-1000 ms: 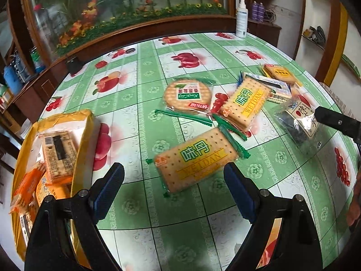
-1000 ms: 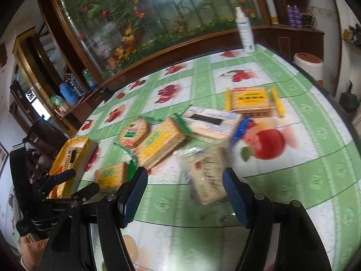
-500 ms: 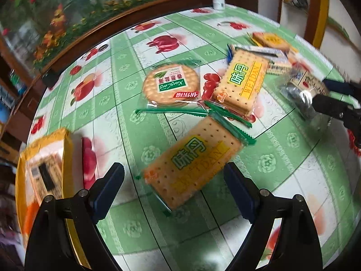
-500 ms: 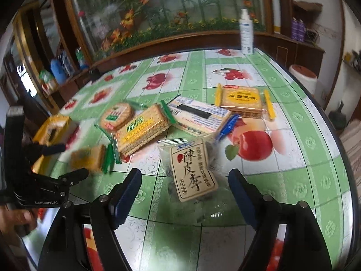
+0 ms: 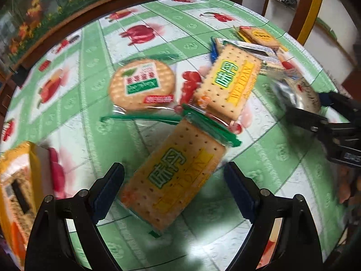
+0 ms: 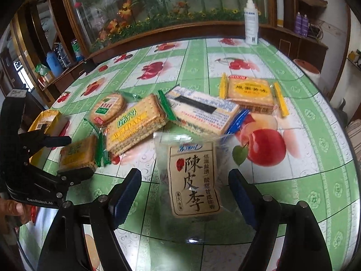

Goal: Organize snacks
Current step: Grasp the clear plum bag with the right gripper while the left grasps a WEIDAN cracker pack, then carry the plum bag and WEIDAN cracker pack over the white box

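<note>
A long cracker pack [image 5: 173, 176] with green ends lies slantwise on the table, between the fingers of my left gripper [image 5: 173, 180], which hovers open just above it. The pads stand clear of its sides. In the right wrist view the same gripper [image 6: 81, 155] straddles that pack [image 6: 76, 155]. My right gripper [image 6: 185, 185] points down over a clear plum packet [image 6: 194, 180] with a beige label. Its jaws are closing with the packet between them, pads still off it. A yellow box [image 5: 15, 180] with packs inside stands at the left.
On the green fruit-print tablecloth [image 6: 315, 180] lie a round cracker pack [image 5: 142, 83], a second long cracker pack [image 5: 227, 83], a white and blue pack [image 6: 203, 113] and a yellow-ended pack [image 6: 248, 90]. A spray bottle [image 6: 251, 18] stands at the far edge.
Both grippers have sunk closer to the table. The left one rolled and now brackets the long cracker pack. The right one moved over the plum packet, which now lies between its fingers.
</note>
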